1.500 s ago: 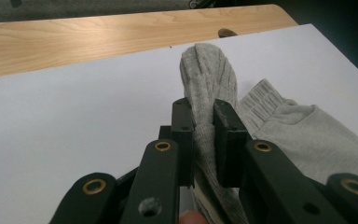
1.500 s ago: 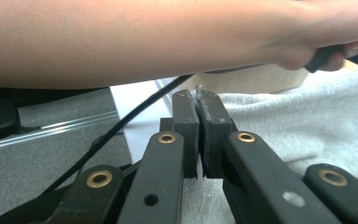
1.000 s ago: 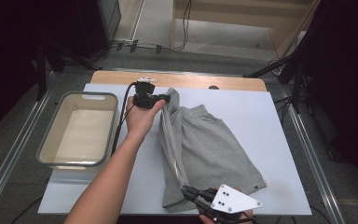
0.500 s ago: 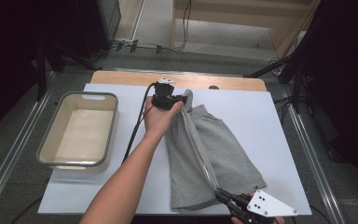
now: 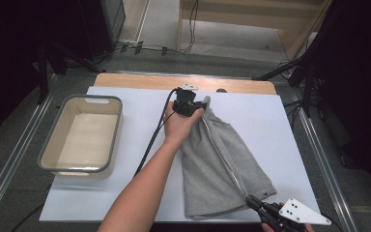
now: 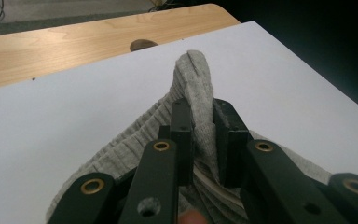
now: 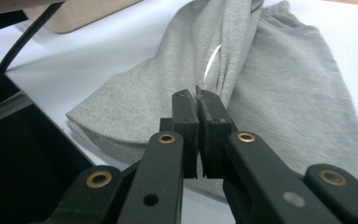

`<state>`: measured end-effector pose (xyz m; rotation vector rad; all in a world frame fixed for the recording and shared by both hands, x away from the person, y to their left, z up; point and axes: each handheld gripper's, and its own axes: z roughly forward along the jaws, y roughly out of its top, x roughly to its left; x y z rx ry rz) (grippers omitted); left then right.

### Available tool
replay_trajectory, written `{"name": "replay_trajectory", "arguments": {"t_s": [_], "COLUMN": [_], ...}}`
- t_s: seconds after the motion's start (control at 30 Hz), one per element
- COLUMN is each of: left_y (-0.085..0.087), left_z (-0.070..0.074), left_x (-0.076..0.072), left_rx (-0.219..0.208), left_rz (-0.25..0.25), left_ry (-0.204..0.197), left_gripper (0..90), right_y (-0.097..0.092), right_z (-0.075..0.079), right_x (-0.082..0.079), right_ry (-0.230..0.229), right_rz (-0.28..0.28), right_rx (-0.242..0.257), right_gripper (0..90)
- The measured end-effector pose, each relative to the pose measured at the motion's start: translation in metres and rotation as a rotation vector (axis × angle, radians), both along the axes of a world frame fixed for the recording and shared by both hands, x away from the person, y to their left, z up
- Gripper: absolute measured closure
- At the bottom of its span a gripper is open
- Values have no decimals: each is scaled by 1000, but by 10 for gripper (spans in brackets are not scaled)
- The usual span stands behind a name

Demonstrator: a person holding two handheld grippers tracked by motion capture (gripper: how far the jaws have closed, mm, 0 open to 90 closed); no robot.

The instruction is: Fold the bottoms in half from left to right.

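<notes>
White tabletop (image 5: pixel 125 203): grey shorts (image 5: pixel 217 164) pinched btwn both grippers' closed fingers, L (image 5: pixel 204 102) & R (image 5: pixel 249 199).

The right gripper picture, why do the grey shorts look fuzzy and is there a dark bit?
In the right gripper view the grey shorts blur softly at the far edges, while the right gripper is sharp; the lower left is in deep shadow. In the left gripper view the left gripper is crisp. In the high view light falls evenly on the white table.
</notes>
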<state>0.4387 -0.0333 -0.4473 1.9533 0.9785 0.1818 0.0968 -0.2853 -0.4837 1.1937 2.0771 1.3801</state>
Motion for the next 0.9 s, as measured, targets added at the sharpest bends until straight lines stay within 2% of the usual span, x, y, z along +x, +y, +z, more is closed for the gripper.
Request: {"name": "replay_trajectory", "arguments": {"t_s": [0.13, 0.2, 0.27, 0.3, 0.33, 0.37, 0.4, 0.47, 0.53, 0.77, 0.9], "left_y": [-7, -9, -9, -8, -7, -6, -3, 3, 12, 44, 59], "left_z": [-4, -5, -3, -2, 0, 1, 3, 4, 4, -11, -19], "left_x": [0, -1, -2, -3, -4, -4, -5, -5, -5, -6, -8], "left_rx": [14, 16, -3, -10, -14, -17, -18, -19, -39, -34, -51], "left_rz": [-12, -21, -43, -56, -65, -79, -95, -95, -92, -54, -37], "left_ry": [0, -19, -39, -44, -46, -43, -40, -44, -37, 5, 23], "left_gripper": [795, 757, 611, 509, 393, 304, 240, 133, 122, 86, 65], "right_y": [-9, -12, -14, -15, -15, -14, -12, -8, -2, 22, 38], "right_z": [-3, -4, -4, -4, -4, -3, -2, -1, 0, -1, -4], "right_x": [-1, -1, -1, -1, -1, -1, 0, 2, 3, 5, 8], "right_ry": [6, 5, 5, 1, -13, -23, -30, -23, -19, -14, 0], "right_rz": [-30, -47, -70, -88, -106, -112, -113, -102, -79, 4, 53], "right_rx": [-1, 7, 5, 4, -3, -16, -28, -31, -30, -46, -54], "right_gripper": [851, 850, 836, 797, 707, 578, 450, 292, 240, 235, 235]}}
